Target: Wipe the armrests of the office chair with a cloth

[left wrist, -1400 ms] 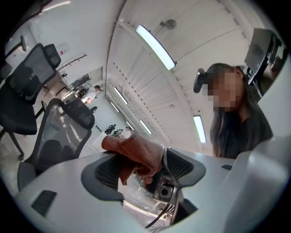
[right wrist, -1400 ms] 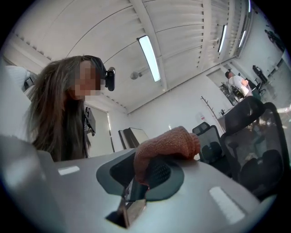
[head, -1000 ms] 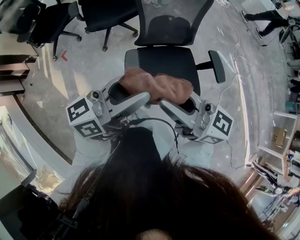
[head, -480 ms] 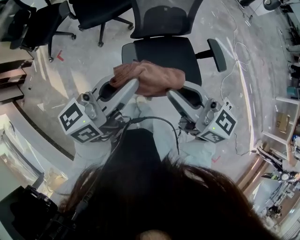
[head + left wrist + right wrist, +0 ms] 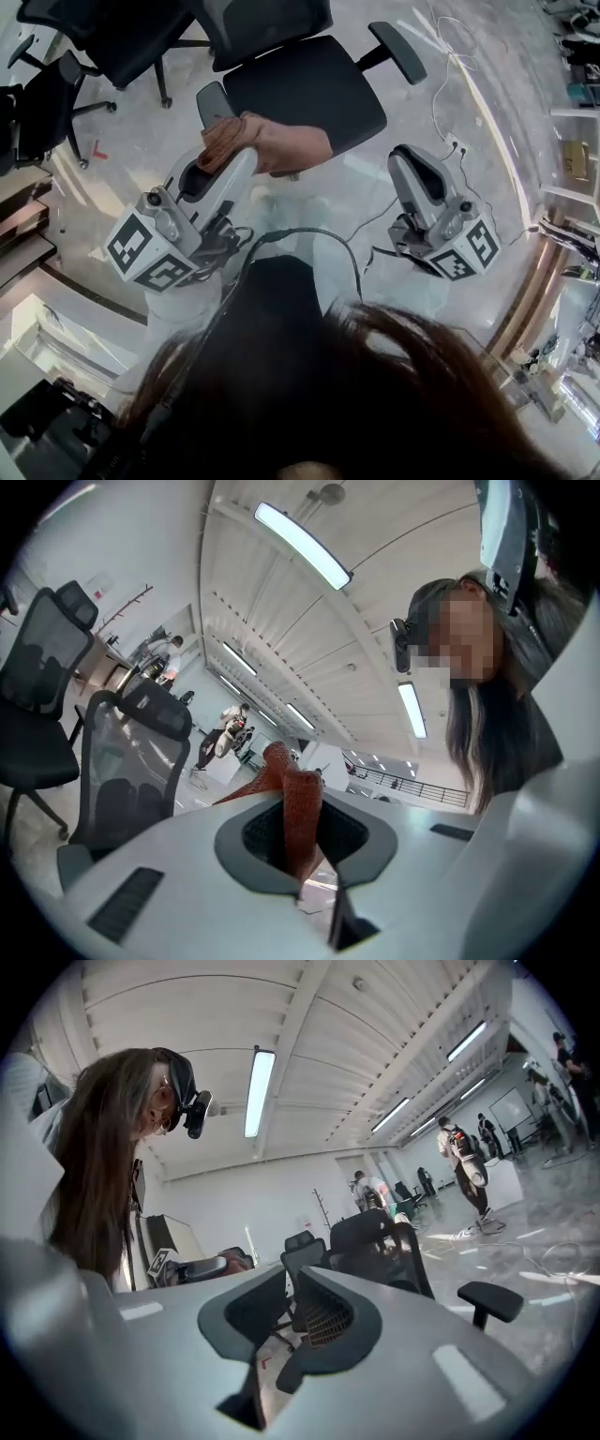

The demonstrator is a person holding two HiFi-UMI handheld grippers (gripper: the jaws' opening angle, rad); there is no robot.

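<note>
The armrest (image 5: 212, 100) at the picture-left of the office chair (image 5: 309, 84) is partly hidden by the cloth (image 5: 281, 142), on which the jaws of the left gripper (image 5: 232, 156) have just been closed — the right gripper (image 5: 410, 156), earlier at the cloth too, has been drawn well aside, narrowly parted and empty.

The cloth (image 5: 281, 141) is a soft, matt, rust-brown fabric, bunched in folds at the upper centre of the head view; in the left gripper view its weave looks fine, nubbly and rough. The left hand-held gripper (image 5: 230, 142) and the right hand-held gripper (image 5: 409, 155) have smooth, pale grey plastic shells with a slight sheen and dark matt jaw linings; the right one's pads (image 5: 323, 1314) show a gridded texture. The office chair (image 5: 309, 89) has a black matt fabric seat, a see-through mesh back and dull grey plastic-looking armrests (image 5: 398, 49). The floor (image 5: 141, 141) is polished, marbled and glossy, with bright streaks of reflected light
</note>
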